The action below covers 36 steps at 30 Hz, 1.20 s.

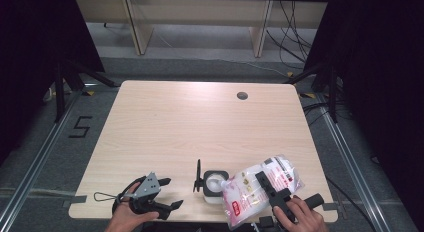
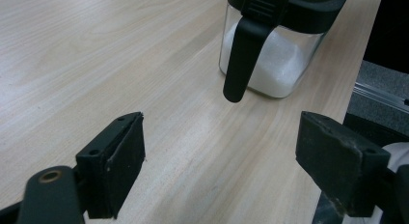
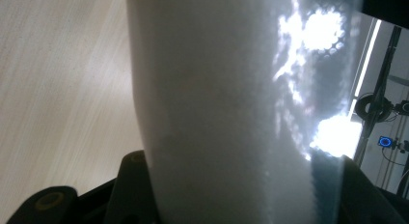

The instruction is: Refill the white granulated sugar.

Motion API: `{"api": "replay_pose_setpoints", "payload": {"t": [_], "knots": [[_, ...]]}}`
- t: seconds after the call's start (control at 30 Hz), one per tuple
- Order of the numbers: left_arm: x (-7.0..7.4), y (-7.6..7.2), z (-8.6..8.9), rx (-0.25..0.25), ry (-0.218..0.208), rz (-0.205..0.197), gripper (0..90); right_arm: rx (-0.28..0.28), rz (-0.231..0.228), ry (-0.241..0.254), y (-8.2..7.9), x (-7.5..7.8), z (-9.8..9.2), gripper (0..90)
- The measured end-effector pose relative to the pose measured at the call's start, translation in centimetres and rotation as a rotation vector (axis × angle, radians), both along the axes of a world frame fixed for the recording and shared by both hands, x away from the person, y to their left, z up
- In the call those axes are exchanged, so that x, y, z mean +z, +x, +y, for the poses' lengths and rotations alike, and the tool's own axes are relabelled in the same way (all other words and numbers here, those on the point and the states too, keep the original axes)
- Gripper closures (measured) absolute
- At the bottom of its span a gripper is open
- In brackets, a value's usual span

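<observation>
1. Our right tongs (image 1: 264, 183) clench the white powder bag (image 1: 250, 192), tilted toward the jar (image 1: 216, 184) at the counter's (image 1: 200, 122) near edge.
2. The jar's lid stands open, already partly filled; pouring remains.
3. Our left tongs (image 1: 167, 193) rest released, empty, near the near-left corner.

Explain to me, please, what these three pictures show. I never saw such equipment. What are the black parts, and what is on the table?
A person sits at a wooden table and holds a hand tool with two black jaws in each hand. One picture looks down from above. The other two come from small cameras riding on each tool.

The left gripper is open with nothing between its jaws; ahead of it stands a clear container with a black lid, holding white powder. The right gripper is closed on a plastic bag of white powder, held tilted with one end over the container. Its camera sees the bag very close.
</observation>
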<state>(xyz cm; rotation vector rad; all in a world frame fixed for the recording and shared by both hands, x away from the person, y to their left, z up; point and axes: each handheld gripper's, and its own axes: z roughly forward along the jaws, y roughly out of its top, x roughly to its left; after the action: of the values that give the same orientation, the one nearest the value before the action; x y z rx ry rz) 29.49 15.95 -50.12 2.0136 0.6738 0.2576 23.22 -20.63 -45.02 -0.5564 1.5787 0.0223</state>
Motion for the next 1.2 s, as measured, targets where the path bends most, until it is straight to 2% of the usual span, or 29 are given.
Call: {"api": "replay_pose_setpoints", "payload": {"t": [0.03, 0.13, 0.17, 0.27, 0.33, 0.37, 0.4, 0.5, 0.53, 0.57, 0.67, 0.77, 0.87, 0.9, 0.97, 1.07, 1.1, 1.13, 1.17, 1.2], "knots": [[0.11, 0.00, 0.13, -0.004, 0.028, 0.000, 17.2, 0.004, -0.003, 0.000, -0.01, 0.05, -0.01, 55.7], [0.12, 0.00, 0.18, -0.010, 0.033, -0.002, 17.2, -0.002, -0.006, -0.007, 0.03, 0.10, -0.04, 55.7], [0.08, -0.05, 0.06, -0.001, 0.010, 0.006, 17.2, -0.005, -0.008, -0.010, 0.04, 0.08, -0.07, 55.7], [0.09, -0.02, 0.19, -0.005, 0.045, -0.001, 17.2, 0.011, -0.016, -0.006, 0.17, 0.00, -0.17, 55.8], [0.13, -0.04, 0.16, -0.003, 0.034, 0.001, 17.2, 0.027, -0.027, -0.002, 0.19, 0.13, -0.14, 55.8], [0.07, -0.04, 0.04, 0.002, 0.008, 0.004, 17.2, 0.013, -0.019, -0.015, 0.11, 0.26, -0.10, 55.8], [0.09, -0.02, 0.04, 0.002, 0.011, 0.002, 17.2, 0.009, -0.006, 0.003, 0.13, 0.16, -0.13, 55.8], [0.10, -0.07, 0.16, -0.002, 0.038, 0.003, 17.2, -0.002, 0.005, 0.007, 0.19, 0.18, -0.21, 55.8], [0.14, -0.04, 0.16, -0.003, 0.033, 0.002, 17.2, 0.018, -0.001, 0.019, 0.29, 0.08, -0.30, 55.8], [0.06, -0.04, 0.04, 0.001, 0.008, 0.004, 17.2, -0.005, 0.008, 0.011, 0.14, 0.14, -0.29, 55.8], [0.11, -0.04, 0.17, -0.005, 0.031, 0.003, 17.2, 0.015, 0.004, 0.023, 0.30, 0.04, -0.36, 55.9], [0.09, -0.06, 0.11, 0.000, 0.015, 0.005, 17.2, 0.004, 0.014, 0.022, 0.12, 0.15, -0.32, 56.0], [0.11, -0.10, 0.18, 0.001, 0.025, 0.003, 17.3, 0.005, 0.013, 0.022, 0.10, 0.19, -0.22, 56.0], [0.12, -0.12, 0.16, 0.003, 0.020, 0.007, 17.2, 0.028, 0.003, 0.016, 0.17, 0.27, -0.17, 56.0], [0.11, -0.07, 0.13, 0.000, 0.015, 0.007, 17.2, 0.031, 0.000, 0.004, 0.11, 0.31, -0.15, 56.0], [0.11, -0.13, 0.16, 0.003, 0.021, 0.008, 17.2, 0.025, 0.002, 0.011, 0.12, 0.24, -0.15, 56.1], [0.14, -0.10, 0.16, 0.007, 0.023, 0.004, 17.2, 0.038, -0.008, 0.021, 0.16, 0.15, -0.21, 56.0], [0.18, 0.01, 0.27, 0.001, 0.041, -0.007, 17.3, 0.039, -0.005, 0.020, 0.16, 0.13, -0.23, 56.1], [0.09, -0.04, 0.10, -0.001, 0.012, 0.006, 17.2, 0.038, -0.005, 0.019, 0.18, 0.11, -0.24, 56.1], [0.11, -0.08, 0.16, 0.000, 0.024, 0.004, 17.3, 0.024, 0.006, 0.022, 0.21, 0.02, -0.30, 56.1]]}}
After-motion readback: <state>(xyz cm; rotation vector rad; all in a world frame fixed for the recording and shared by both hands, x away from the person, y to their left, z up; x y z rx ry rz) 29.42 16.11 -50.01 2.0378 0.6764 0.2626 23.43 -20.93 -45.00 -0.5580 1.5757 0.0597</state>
